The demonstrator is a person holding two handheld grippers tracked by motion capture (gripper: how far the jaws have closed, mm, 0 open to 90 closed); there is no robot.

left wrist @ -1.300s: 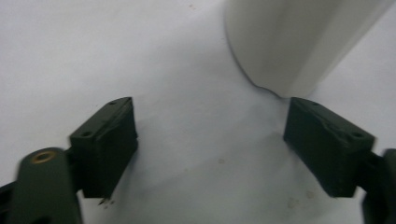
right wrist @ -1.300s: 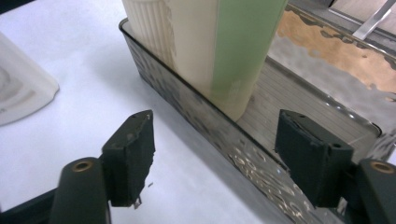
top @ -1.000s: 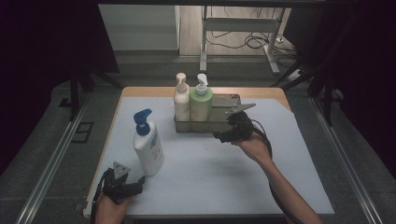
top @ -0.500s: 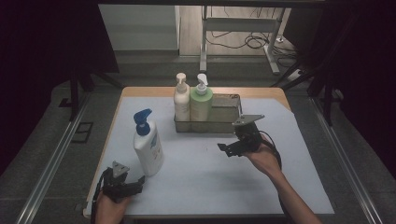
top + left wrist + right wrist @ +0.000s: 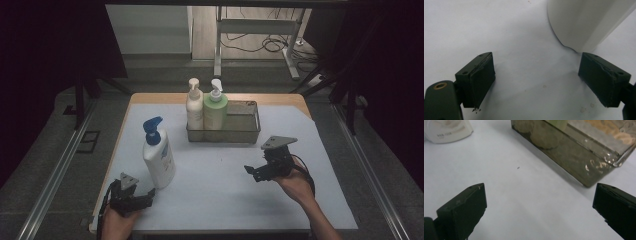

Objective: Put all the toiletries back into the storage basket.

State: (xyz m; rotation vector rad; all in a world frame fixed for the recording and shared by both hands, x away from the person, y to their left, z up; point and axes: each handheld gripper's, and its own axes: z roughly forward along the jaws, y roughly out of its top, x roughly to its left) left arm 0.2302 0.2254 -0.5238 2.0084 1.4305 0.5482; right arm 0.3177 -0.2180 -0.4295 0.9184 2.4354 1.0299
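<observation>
A smooth white pump bottle with a blue head is stood on the matte white surface just beyond the released, empty left gripper, while the right gripper, jaws released and empty, is held near the glossy rectangular tray carrying two rounded bottles.

A: Which bottle?
B: White, with a blue pump, standing upright on the counter's left side, well apart from the clear tray.
A: Lying down?
B: No, standing.
</observation>
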